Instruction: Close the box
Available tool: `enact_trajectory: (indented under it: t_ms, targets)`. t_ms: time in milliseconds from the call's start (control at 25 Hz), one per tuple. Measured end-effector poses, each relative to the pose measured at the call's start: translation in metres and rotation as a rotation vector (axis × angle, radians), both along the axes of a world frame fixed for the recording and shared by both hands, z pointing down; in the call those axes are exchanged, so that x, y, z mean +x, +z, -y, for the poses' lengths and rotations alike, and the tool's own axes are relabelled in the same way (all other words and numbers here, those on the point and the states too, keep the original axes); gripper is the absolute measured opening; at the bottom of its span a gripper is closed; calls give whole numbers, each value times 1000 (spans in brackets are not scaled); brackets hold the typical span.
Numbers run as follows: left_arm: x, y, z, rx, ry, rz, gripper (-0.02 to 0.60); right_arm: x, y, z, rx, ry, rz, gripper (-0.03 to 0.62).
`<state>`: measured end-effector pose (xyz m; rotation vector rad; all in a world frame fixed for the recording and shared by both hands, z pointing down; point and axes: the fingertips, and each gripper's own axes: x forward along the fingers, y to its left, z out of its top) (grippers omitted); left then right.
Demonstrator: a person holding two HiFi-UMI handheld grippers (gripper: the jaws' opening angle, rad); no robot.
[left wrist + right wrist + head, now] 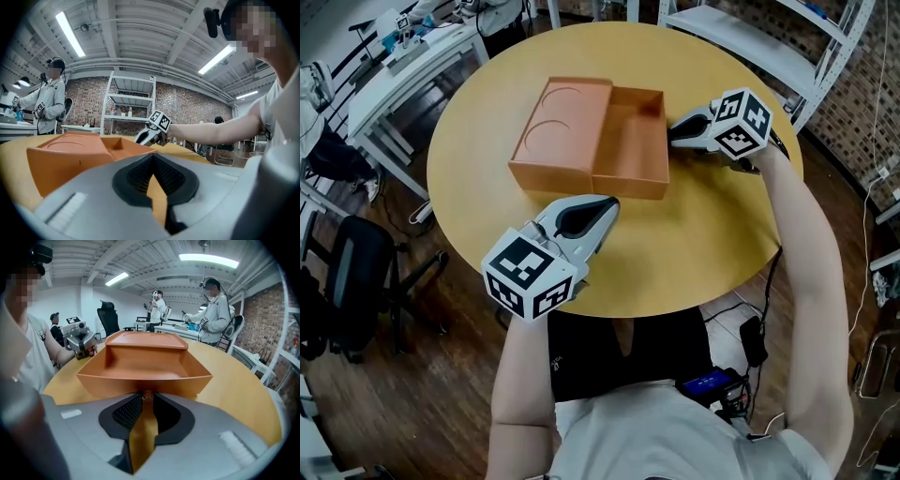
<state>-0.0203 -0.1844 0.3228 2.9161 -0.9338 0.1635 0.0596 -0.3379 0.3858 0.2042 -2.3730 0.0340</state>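
Closely, the right claw (pixel 147 394) is clenched on a small brownish tab (pixel 147 393) at the near wall of the matte orange rectangular box (pixel 145 378). The tab is too tiny to make out in detail, and the round yellow wooden surface (pixel 694 244) shows through the slot behind the pads. Beyond that wall the open tray stretches away, with the flat orange lid (pixel 146 338) at its far side; whether a hinge joins them cannot be told. From the head view this claw meets the tray's right wall, its tips half hidden beside its own marker cube.

The left claw (pixel 153 161) is clenched on nothing, tips together, held just off the box's front wall — near the seam where lid and tray meet, not touching. Its grey body blocks the near part of the surface in its own view, and from there the lid hides most of the tray.

The box lies on the far-left part of the surface, lid to the left with two pressed circles, tray to the right. A person in a grey hooded top (pixel 213 317) stands beyond.
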Motion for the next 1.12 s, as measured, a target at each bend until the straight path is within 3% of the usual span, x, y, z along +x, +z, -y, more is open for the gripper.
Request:
enact_trajectory:
  t_ms: [80, 480, 640, 920, 1120]
  targets:
    - [0, -2, 0, 0, 2, 0, 0, 0, -6, -4, -7, 13, 38, 75]
    - [-4, -2, 1, -1, -1, -2, 0, -21, -9, -8, 22, 5, 24, 77]
    - [-2, 1, -1, -1, 2, 0, 0, -23, -1, -7, 6, -5, -3, 77]
    - [2, 0, -1, 0, 2, 4, 0, -29, -5, -17, -51, -33, 69, 75]
    - [-4, 1, -1, 1, 0, 2, 0, -39, -1, -17, -33, -29, 40, 77]
